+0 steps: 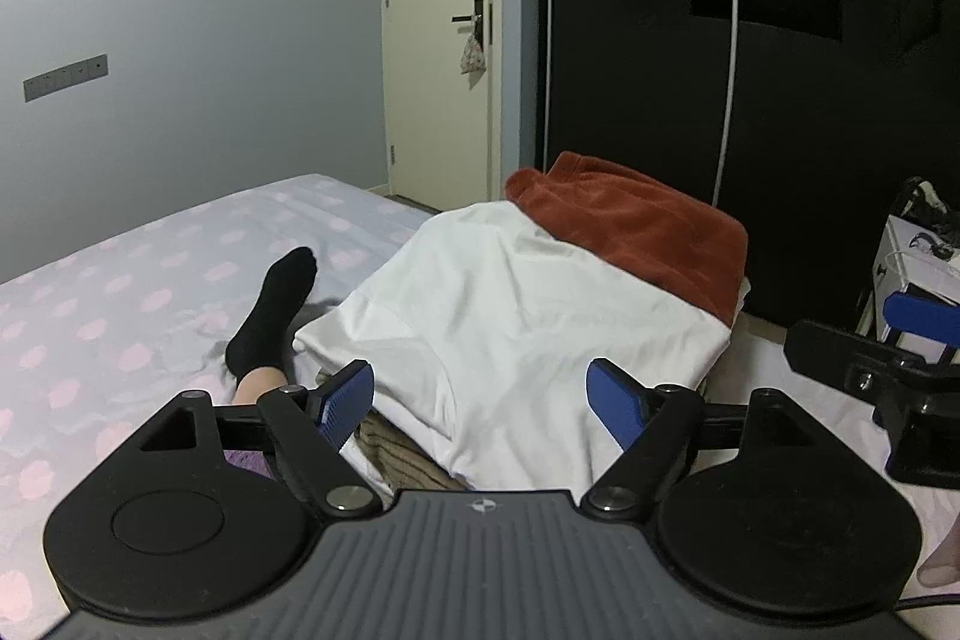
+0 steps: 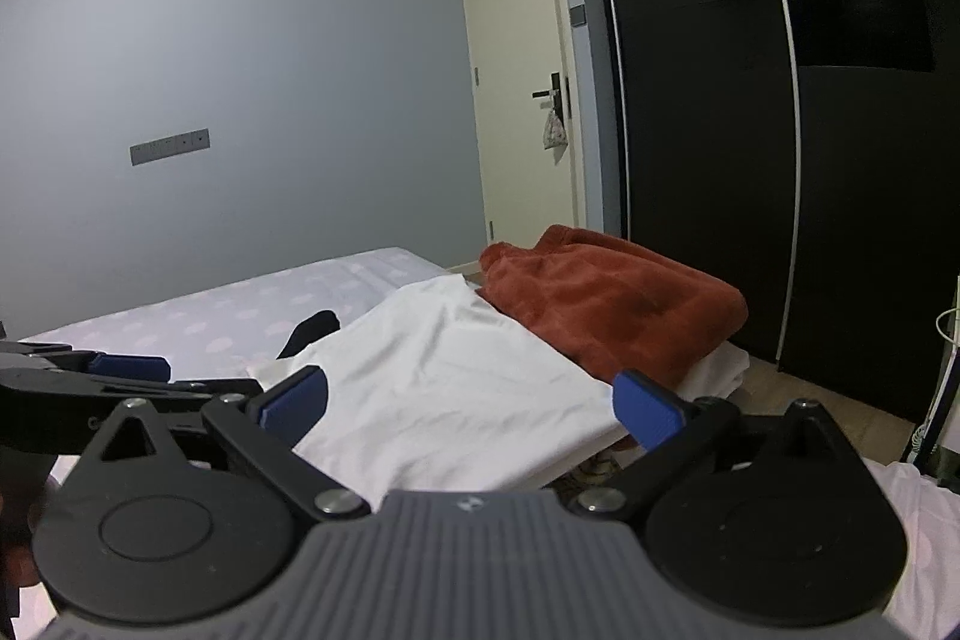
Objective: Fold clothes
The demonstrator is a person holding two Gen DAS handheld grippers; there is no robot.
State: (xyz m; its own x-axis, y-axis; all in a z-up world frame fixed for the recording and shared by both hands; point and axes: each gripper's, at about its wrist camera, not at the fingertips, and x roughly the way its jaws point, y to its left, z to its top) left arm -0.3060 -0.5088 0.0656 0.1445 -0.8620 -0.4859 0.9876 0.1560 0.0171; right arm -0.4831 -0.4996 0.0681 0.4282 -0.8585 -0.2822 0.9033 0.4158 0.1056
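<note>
Looking pretty far along here; the white garment (image 1: 510,304) lies folded flat atop a stack at the near right of the bed (image 1: 120,292), with a rust fleece (image 1: 636,232) folded on its far end; left gripper (image 1: 483,403) and right gripper (image 2: 471,409) both hover wide apart, holding nothing. What's underneath, a brownish ribbed piece (image 1: 396,454), is mostly hidden; can't tell if it's folded. A socked foot (image 1: 276,316) rests left.

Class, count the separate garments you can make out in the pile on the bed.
4. A rust fleece on top at the far end, a white garment beneath it, a brown ribbed piece under the near edge, and a purple scrap beside that. More may be hidden.
</note>
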